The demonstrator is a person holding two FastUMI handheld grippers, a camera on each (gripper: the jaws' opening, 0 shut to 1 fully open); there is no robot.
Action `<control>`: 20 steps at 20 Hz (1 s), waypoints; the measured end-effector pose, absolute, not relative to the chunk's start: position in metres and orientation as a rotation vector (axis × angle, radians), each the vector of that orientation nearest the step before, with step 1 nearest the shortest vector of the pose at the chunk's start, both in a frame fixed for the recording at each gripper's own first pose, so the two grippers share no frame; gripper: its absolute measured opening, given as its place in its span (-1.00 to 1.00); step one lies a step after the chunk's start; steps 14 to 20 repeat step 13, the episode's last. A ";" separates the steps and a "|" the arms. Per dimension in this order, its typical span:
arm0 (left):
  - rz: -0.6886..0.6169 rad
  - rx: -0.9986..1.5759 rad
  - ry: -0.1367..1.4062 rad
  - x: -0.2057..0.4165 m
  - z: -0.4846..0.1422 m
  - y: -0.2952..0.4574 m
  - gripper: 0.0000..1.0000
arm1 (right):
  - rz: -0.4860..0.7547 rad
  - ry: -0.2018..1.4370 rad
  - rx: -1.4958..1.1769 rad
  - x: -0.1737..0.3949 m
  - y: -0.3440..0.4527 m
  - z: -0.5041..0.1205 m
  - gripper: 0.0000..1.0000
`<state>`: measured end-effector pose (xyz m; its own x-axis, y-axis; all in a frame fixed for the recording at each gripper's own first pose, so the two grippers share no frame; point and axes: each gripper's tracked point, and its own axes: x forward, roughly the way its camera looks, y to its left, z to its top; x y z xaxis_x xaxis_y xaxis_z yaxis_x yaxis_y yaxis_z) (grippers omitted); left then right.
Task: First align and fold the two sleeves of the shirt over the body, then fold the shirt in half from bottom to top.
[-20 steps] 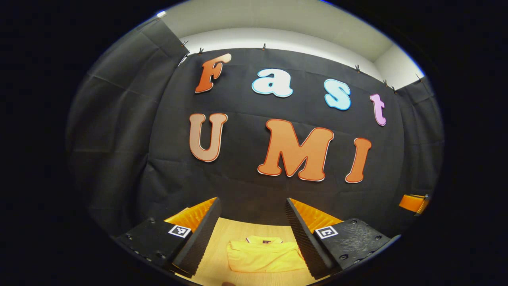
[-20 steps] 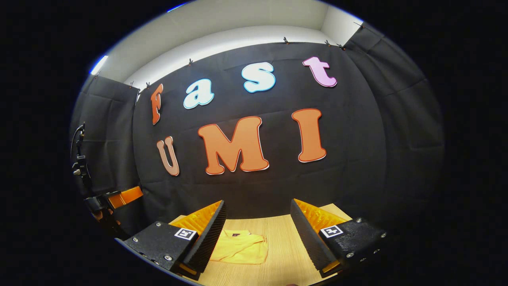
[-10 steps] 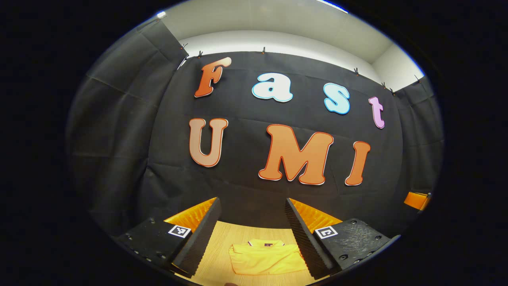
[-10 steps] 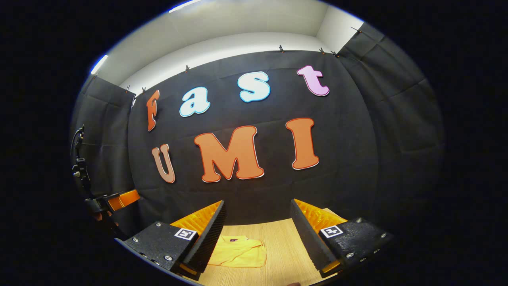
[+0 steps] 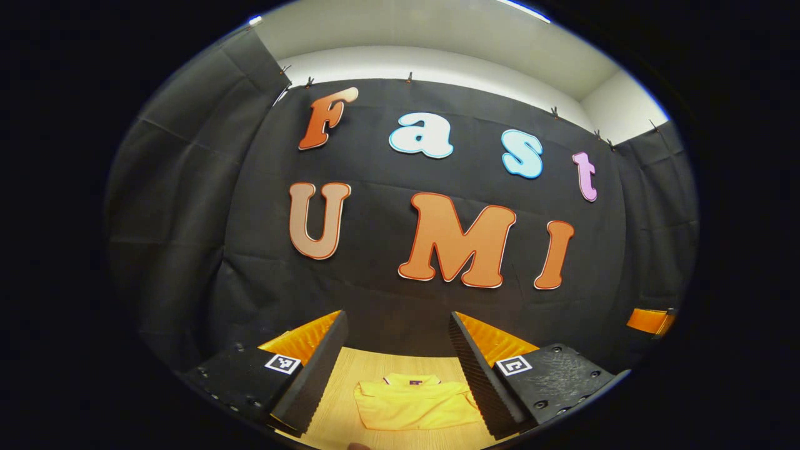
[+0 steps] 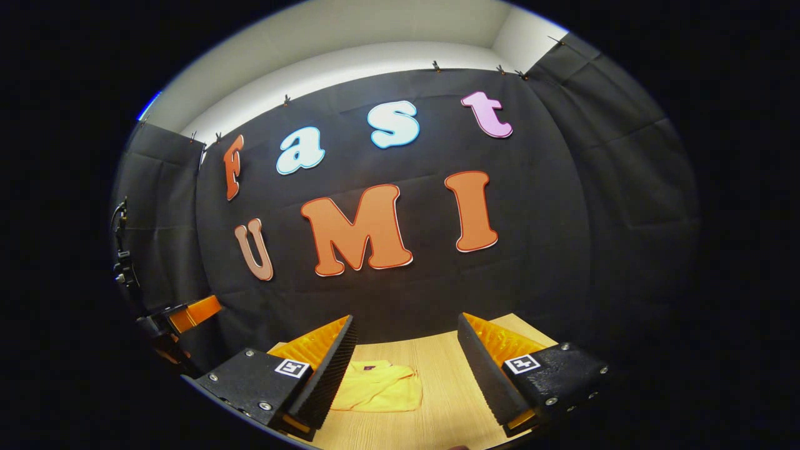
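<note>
Above the folded shirt [image 5: 412, 403], left gripper [image 5: 397, 331] hangs agape.

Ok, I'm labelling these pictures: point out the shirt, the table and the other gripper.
shirt [image 5: 412, 406], left gripper view, middle of the folded body.
table [image 6: 447, 387], right gripper view, bare wood beside the shirt.
left gripper [image 6: 187, 312], right gripper view, its finger at the left edge.
</note>
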<state>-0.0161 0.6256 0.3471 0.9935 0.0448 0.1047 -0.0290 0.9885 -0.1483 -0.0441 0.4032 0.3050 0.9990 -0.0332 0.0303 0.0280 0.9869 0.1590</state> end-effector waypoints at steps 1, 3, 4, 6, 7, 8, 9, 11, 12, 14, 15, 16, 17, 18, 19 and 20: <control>0.040 -0.138 -0.112 -0.017 0.347 0.626 0.90 | -0.029 -0.039 0.152 -0.043 0.403 0.307 0.95; 0.031 -0.130 -0.108 -0.018 0.346 0.620 0.94 | -0.022 -0.055 0.154 -0.044 0.405 0.311 0.95; 0.028 -0.129 -0.103 -0.018 0.345 0.619 0.94 | -0.023 -0.065 0.162 -0.044 0.405 0.313 0.95; 0.029 -0.145 -0.090 -0.017 0.341 0.618 0.95 | -0.018 -0.069 0.169 -0.043 0.407 0.313 0.95; 0.022 -0.151 -0.083 -0.018 0.339 0.616 0.90 | -0.016 -0.065 0.161 -0.043 0.407 0.311 0.95; 0.020 -0.149 -0.081 -0.019 0.338 0.615 0.94 | -0.016 -0.064 0.149 -0.043 0.407 0.310 0.95; 0.021 -0.140 -0.080 -0.020 0.338 0.616 0.95 | -0.018 -0.064 0.136 -0.043 0.407 0.311 0.95; 0.026 -0.115 -0.082 -0.025 0.338 0.617 0.90 | -0.019 -0.071 0.118 -0.043 0.406 0.310 0.94; 0.026 -0.107 -0.084 -0.026 0.338 0.618 0.95 | -0.018 -0.075 0.117 -0.043 0.407 0.311 0.95; 0.028 -0.103 -0.084 -0.029 0.338 0.619 0.95 | -0.014 -0.075 0.117 -0.041 0.408 0.310 0.95; 0.028 -0.103 -0.084 -0.029 0.338 0.619 0.95 | -0.014 -0.075 0.117 -0.041 0.408 0.310 0.95; 0.028 -0.103 -0.084 -0.029 0.338 0.619 0.95 | -0.014 -0.075 0.117 -0.041 0.408 0.310 0.95; 0.028 -0.103 -0.084 -0.029 0.338 0.619 0.95 | -0.014 -0.075 0.117 -0.041 0.408 0.310 0.95; 0.028 -0.103 -0.084 -0.029 0.338 0.619 0.95 | -0.014 -0.075 0.117 -0.041 0.408 0.310 0.95; 0.028 -0.103 -0.084 -0.029 0.338 0.619 0.95 | -0.014 -0.075 0.117 -0.041 0.408 0.310 0.95; 0.028 -0.103 -0.084 -0.029 0.338 0.619 0.95 | -0.014 -0.075 0.117 -0.041 0.408 0.310 0.95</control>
